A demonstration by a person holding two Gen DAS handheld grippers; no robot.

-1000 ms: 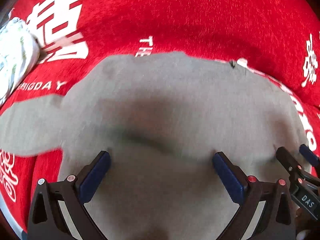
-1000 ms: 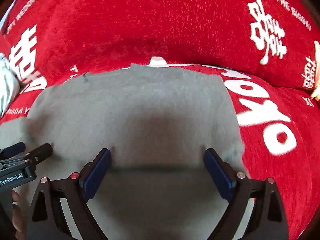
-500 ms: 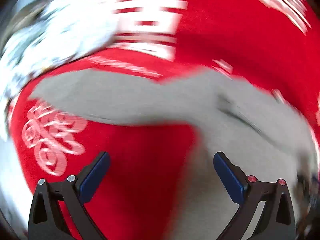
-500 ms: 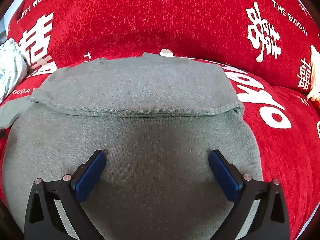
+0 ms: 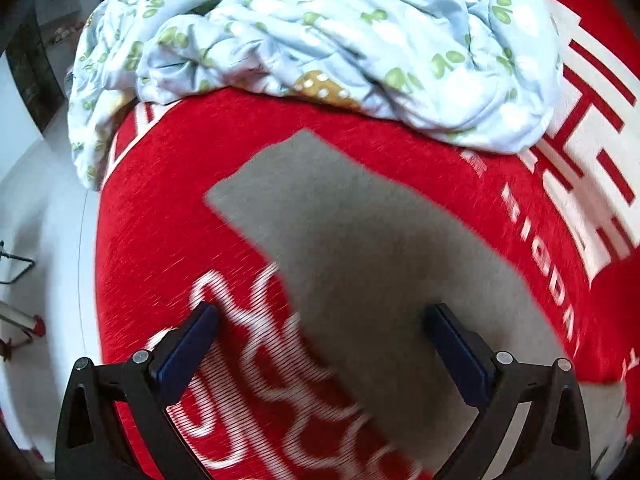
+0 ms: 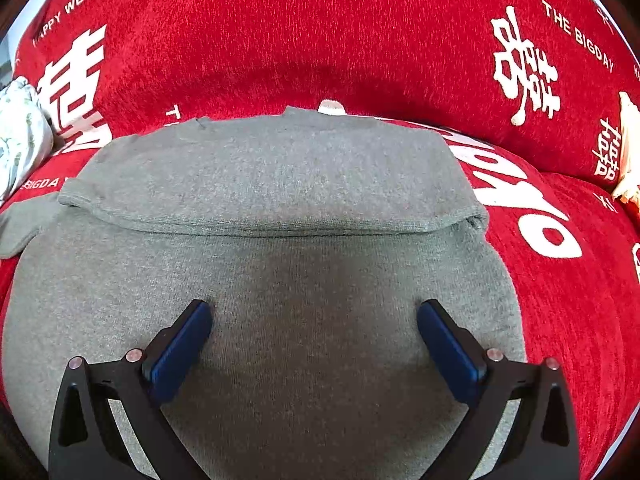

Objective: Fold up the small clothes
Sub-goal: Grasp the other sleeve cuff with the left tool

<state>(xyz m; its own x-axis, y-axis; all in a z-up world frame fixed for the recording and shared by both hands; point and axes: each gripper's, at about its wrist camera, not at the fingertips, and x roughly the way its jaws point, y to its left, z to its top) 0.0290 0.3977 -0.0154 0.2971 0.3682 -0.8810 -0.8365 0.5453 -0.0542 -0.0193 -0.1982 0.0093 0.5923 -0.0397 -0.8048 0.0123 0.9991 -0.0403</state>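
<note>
A grey knit garment (image 6: 280, 264) lies flat on the red cover, its far part folded over toward me with the fold edge across the middle. My right gripper (image 6: 314, 320) is open and empty just above the garment's near part. In the left wrist view a grey sleeve (image 5: 360, 248) stretches away across the red cover. My left gripper (image 5: 320, 332) is open and empty above the sleeve's near edge, its right finger over grey cloth and its left over red cover.
The red cover (image 6: 320, 40) with white lettering spans the surface. A crumpled light-blue quilt with green print (image 5: 320, 40) lies beyond the sleeve; it also shows in the right wrist view (image 6: 20, 136). White floor (image 5: 40, 220) drops off at left.
My left gripper has swung left from the garment's body to the sleeve. My right gripper has drawn back a little, and the far part now lies folded over.
</note>
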